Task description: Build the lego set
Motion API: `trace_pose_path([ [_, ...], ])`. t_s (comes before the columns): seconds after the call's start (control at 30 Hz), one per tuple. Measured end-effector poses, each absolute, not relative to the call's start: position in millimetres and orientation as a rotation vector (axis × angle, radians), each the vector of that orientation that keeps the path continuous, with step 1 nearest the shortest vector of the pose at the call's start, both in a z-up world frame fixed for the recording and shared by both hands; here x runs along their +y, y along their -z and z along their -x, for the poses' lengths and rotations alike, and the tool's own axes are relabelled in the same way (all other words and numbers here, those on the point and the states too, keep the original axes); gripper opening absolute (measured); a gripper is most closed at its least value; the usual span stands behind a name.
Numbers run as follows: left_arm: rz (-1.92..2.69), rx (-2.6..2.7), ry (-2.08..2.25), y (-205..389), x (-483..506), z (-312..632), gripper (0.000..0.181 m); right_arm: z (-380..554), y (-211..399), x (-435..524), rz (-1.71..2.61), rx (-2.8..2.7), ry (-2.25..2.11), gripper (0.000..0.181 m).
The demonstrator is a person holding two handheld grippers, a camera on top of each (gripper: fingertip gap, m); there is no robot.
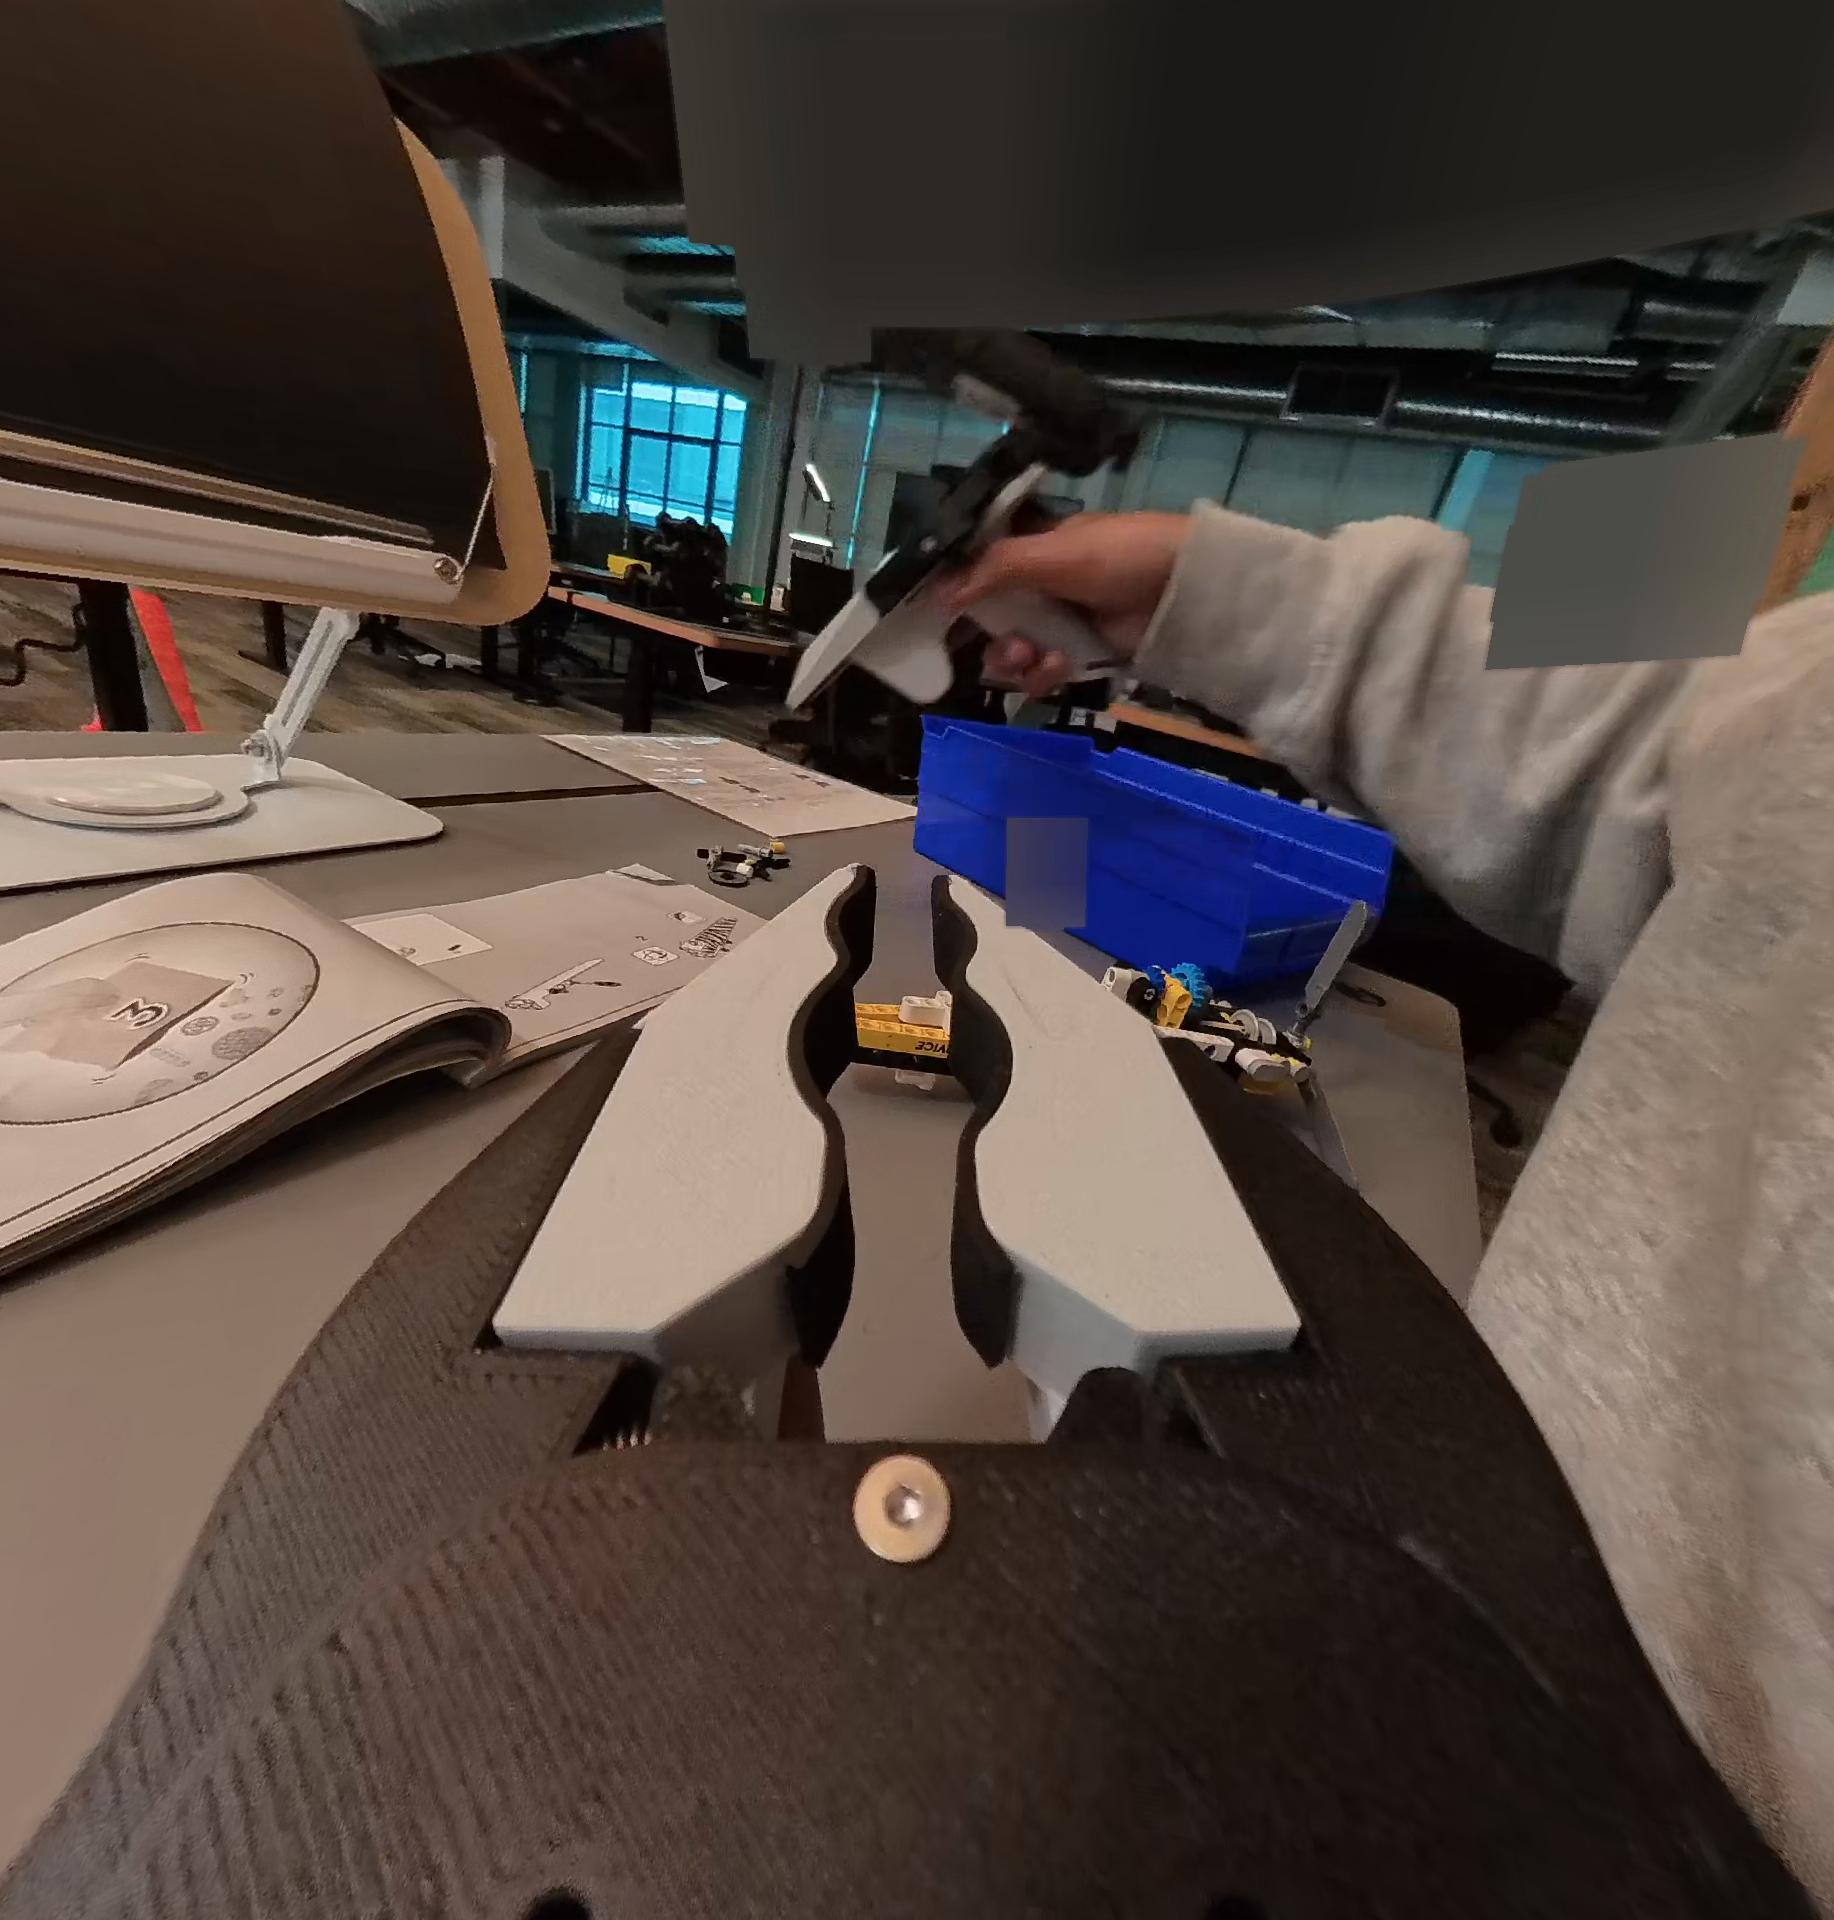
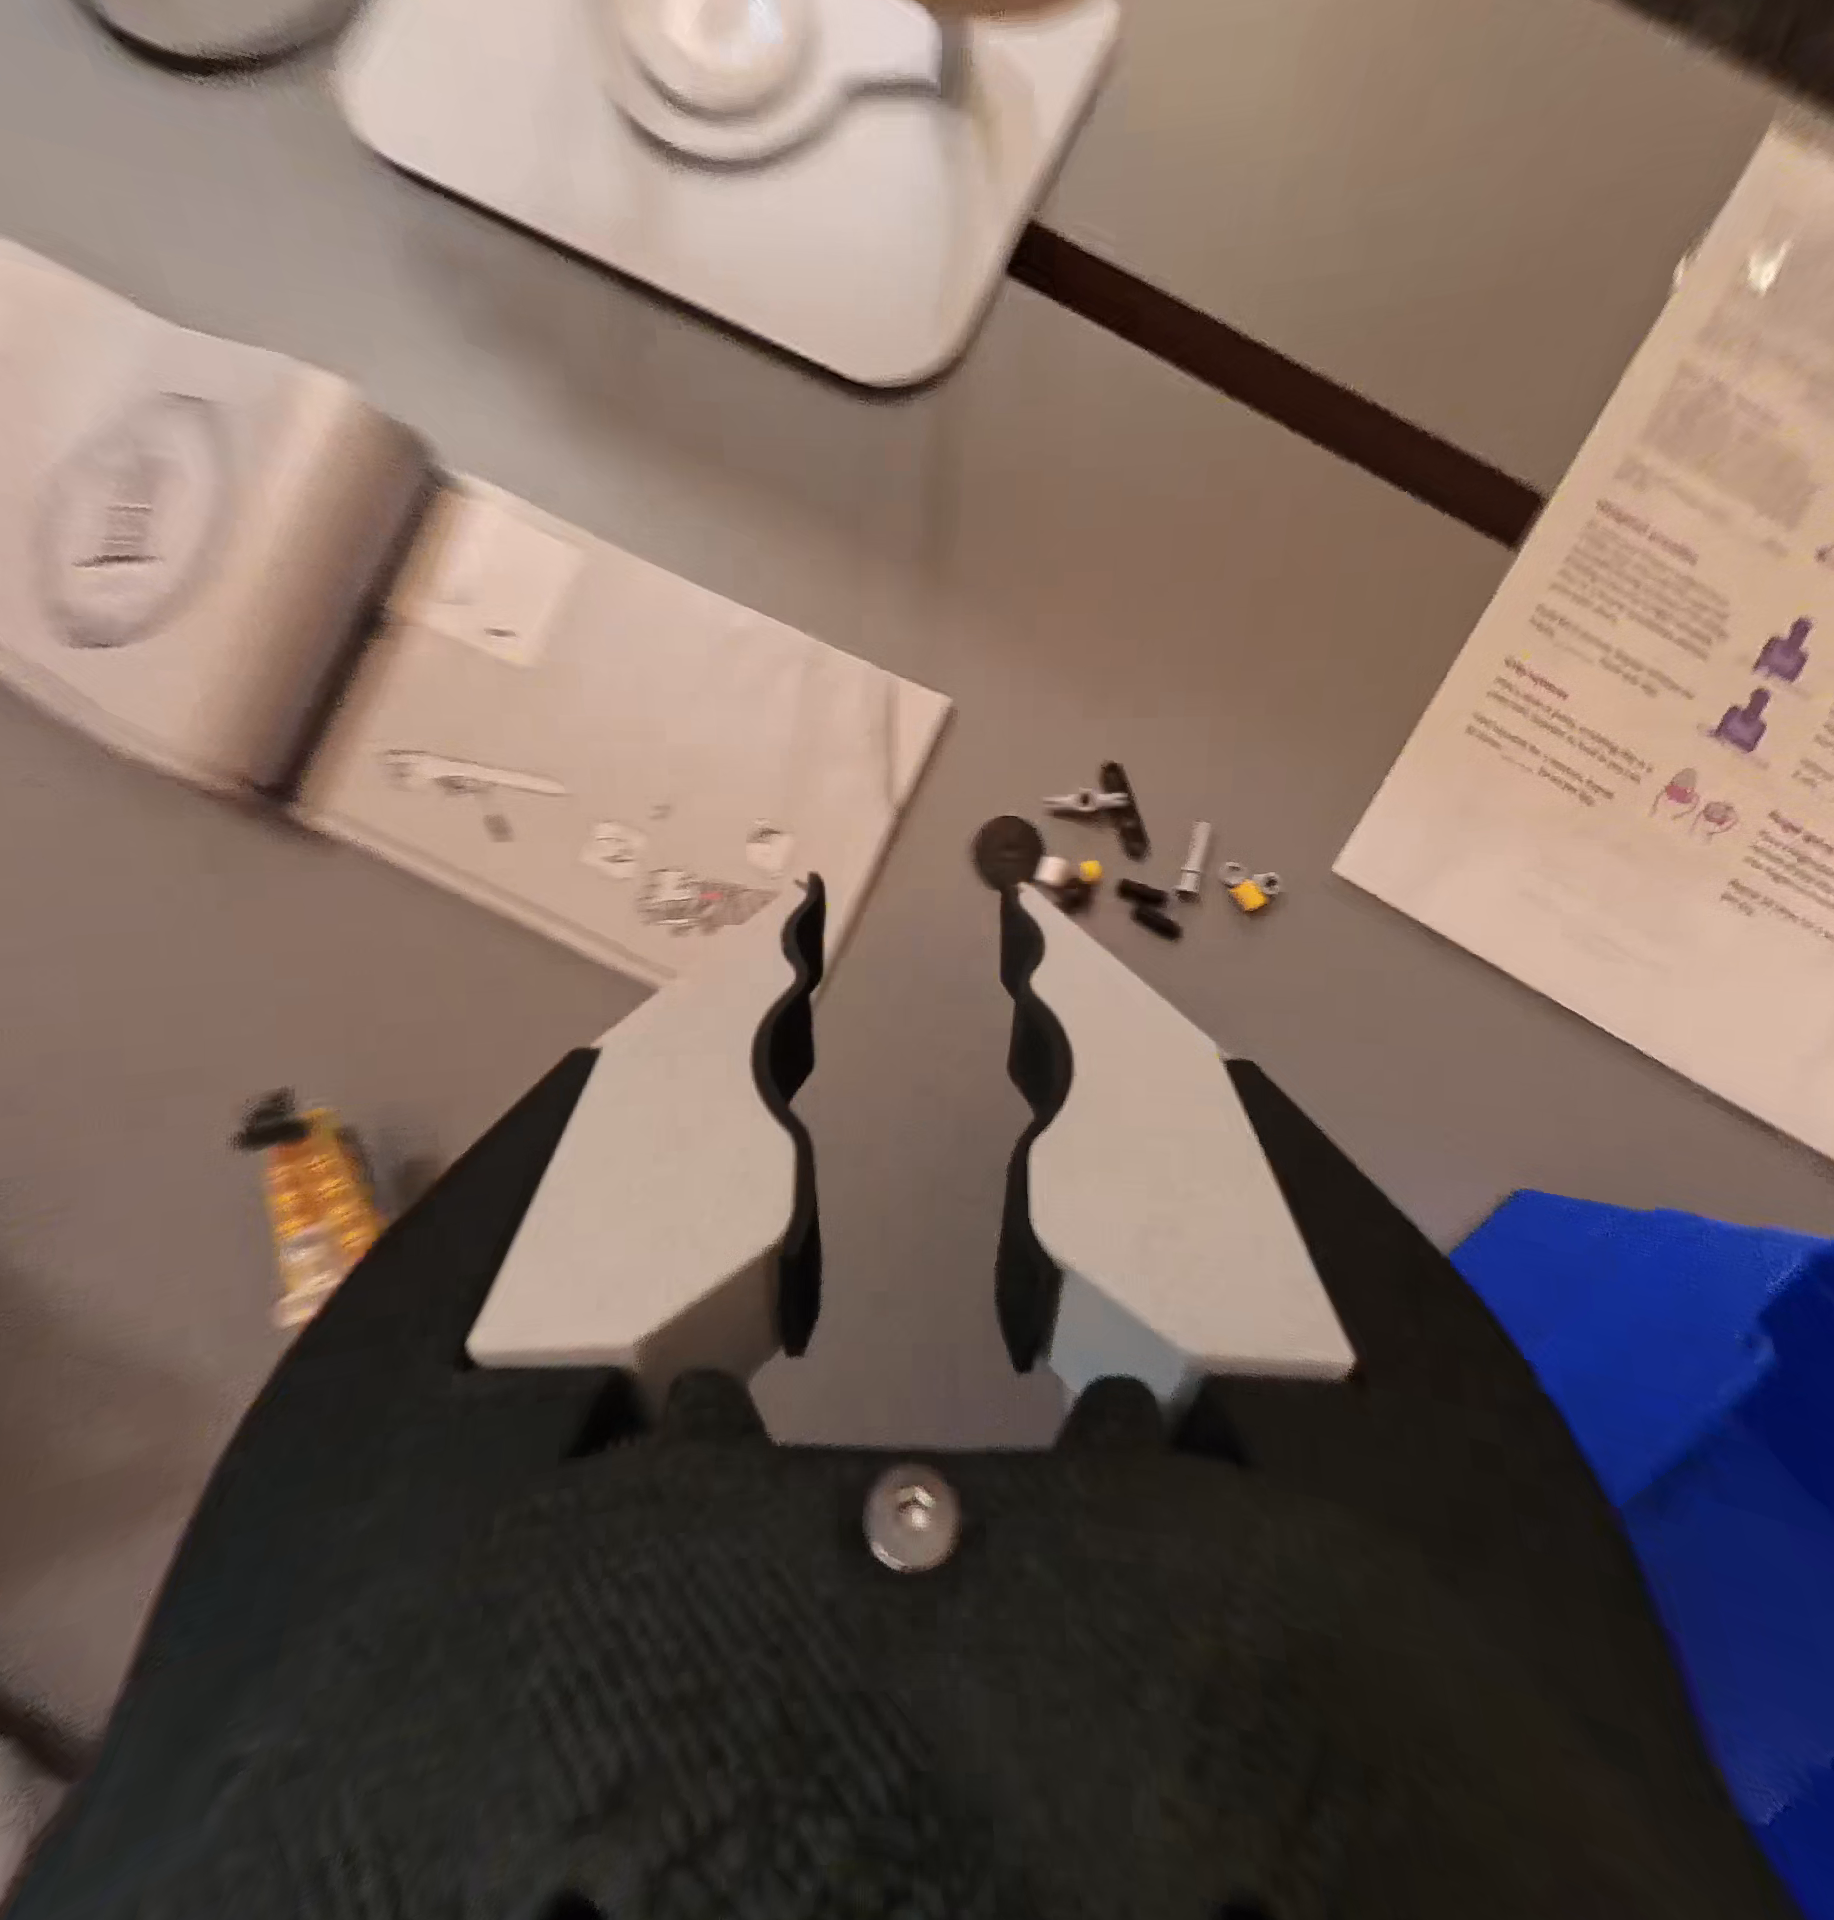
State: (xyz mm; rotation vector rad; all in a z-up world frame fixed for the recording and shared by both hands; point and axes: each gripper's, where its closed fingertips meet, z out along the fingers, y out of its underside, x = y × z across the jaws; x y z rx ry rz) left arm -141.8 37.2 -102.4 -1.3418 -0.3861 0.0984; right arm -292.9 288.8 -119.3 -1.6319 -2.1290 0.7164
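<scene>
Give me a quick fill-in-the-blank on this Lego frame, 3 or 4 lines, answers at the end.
1. The left claw is closed on a ____ Lego beam.
2. The right claw is ____, with nothing between its fingers.
3. The loose parts lie on the table between the booklet and the ____ sheet.
4. The bin is ____ in colour.

Missing words: yellow; open; printed; blue
</scene>
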Motion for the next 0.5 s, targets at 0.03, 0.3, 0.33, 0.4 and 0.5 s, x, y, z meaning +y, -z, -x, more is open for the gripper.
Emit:
trace_pose_path([
  [0.03,1.338,-0.391,-0.095,102,36,142,0.009,280,106,274,1.587,-2.125,-0.770,0.032],
  [0.3,1.321,-0.436,0.215,106,35,128,0.015,91,28,77,1.181,-2.233,-2.010,0.038],
  [0.33,1.313,-0.443,0.311,104,37,124,0.018,72,41,67,1.103,-2.254,-1.971,0.040],
  [0.4,1.292,-0.441,0.399,97,39,116,0.022,52,81,69,1.041,-2.236,-1.704,0.041],
  [0.5,1.366,-0.411,0.342,97,50,104,0.032,13,103,105,1.067,-2.179,-1.573,0.032],
])
